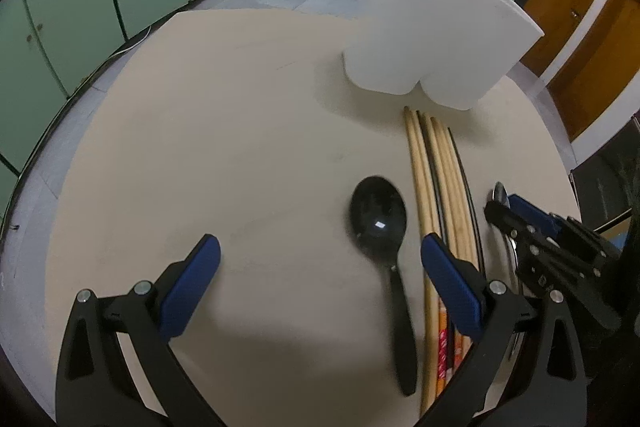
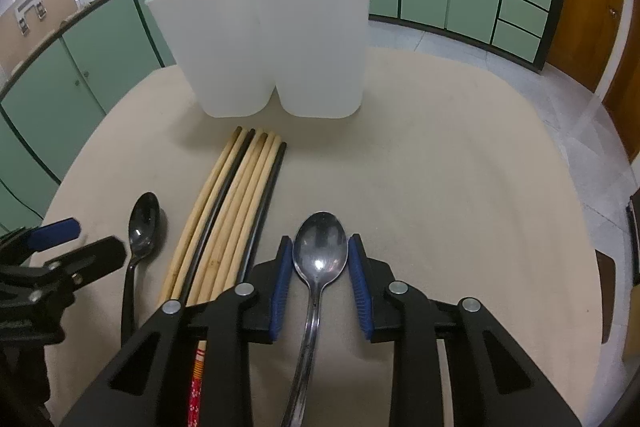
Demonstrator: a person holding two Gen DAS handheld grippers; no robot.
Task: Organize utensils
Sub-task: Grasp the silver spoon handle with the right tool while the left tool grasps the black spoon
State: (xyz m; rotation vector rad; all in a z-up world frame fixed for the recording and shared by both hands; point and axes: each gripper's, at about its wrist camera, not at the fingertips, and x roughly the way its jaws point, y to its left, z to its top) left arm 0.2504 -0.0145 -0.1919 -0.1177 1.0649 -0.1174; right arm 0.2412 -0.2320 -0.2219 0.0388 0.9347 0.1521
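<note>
- Right gripper (image 2: 320, 267): fingers narrowly parted, flanking the metal spoon (image 2: 320, 255) bowl at lower centre; whether they grip it is unclear
- Left gripper (image 1: 320, 259): spread wide, holding nothing, black spoon (image 1: 380, 219) between

The left hand-held gripper (image 1: 320, 259) hangs low over the bench (image 1: 200, 147) with its blue-padded fingers (image 1: 192, 283) spread wide — the black spoon (image 1: 380, 223) lies in the gap nearer the right pad, touching neither. The right hand-held gripper (image 2: 320, 279) sits to the right of that spoon, past the chopsticks (image 2: 232, 211); its fingers (image 2: 280, 291) stand narrowly apart on either side of the metal spoon (image 2: 320, 247) bowl — whether the pads press on it cannot be told. Both grippers point toward the white holder (image 2: 272, 39).
</note>
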